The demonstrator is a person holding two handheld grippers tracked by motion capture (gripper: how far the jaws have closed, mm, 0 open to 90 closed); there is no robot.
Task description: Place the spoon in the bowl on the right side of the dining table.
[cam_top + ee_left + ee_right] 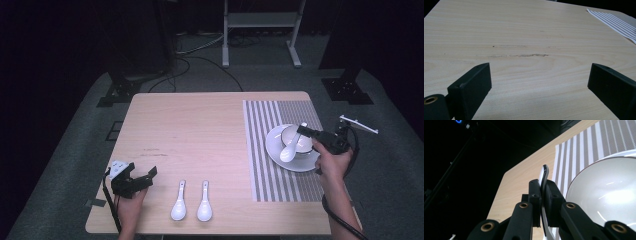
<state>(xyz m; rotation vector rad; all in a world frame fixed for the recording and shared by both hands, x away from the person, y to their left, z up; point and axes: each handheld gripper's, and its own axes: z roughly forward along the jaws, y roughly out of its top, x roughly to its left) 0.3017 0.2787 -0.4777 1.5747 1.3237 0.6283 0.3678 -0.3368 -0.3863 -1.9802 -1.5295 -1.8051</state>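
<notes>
Right gripper [303,131] is clenching a spoon [290,149] over the bowl [604,190]; high view is showing two spoons [191,201] beside the released left gripper [142,172].

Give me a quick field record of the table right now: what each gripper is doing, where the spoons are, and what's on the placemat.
right gripper: shut on the handle of a white spoon, bowl end over the bowl
left gripper: open, nothing between its jaws, near the table's front left corner
loose spoons: two white spoons side by side at the front edge, handles pointing away
placemat: striped, on the right side of the table
on placemat: white bowl on a white plate
table: light wood
</notes>
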